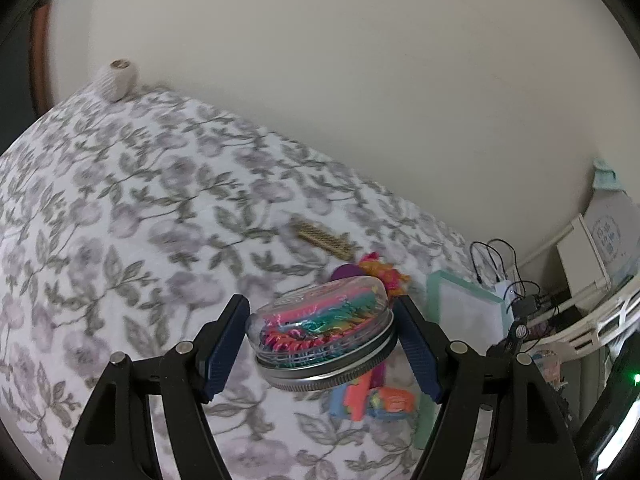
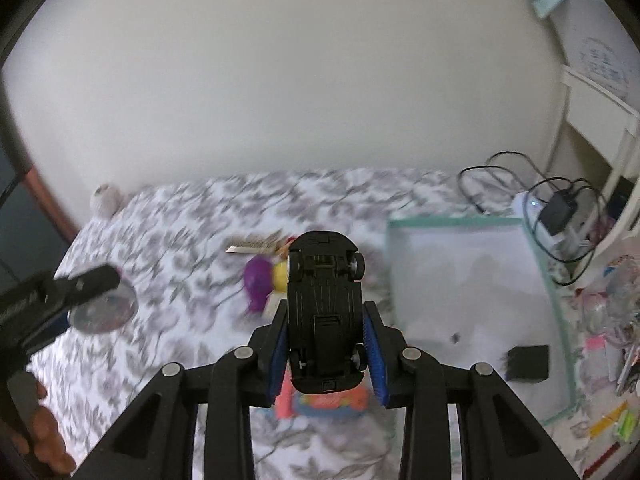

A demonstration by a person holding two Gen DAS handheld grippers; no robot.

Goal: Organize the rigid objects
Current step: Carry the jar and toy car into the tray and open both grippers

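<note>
A bed (image 2: 180, 240) with a grey floral cover (image 1: 120, 220) carries everything. Taking the mint-rimmed tray (image 2: 556, 304) as landmark: a purple and yellow toy (image 2: 260, 280) lies left of it, a tan comb-like piece (image 2: 252, 245) beyond that toy, a pink and blue toy (image 2: 324, 402) near its front left corner, and a ball of white twine (image 1: 116, 80) far left by the wall

The wide left stretch of the flowered bedspread (image 1: 120, 208) lies bare up to a ball of twine (image 1: 117, 81) at the far corner by the wall. The middle is crowded — a purple toy (image 2: 258, 280), a comb (image 2: 251, 245) and a coral and blue toy (image 2: 320, 402) sit close together. To the right, the green-rimmed tray (image 2: 556, 300) has an open floor except for a black block (image 2: 527, 362) near its front edge — behind it, cables (image 2: 560, 216) tangle beside a white shelf (image 2: 612, 128).
</note>
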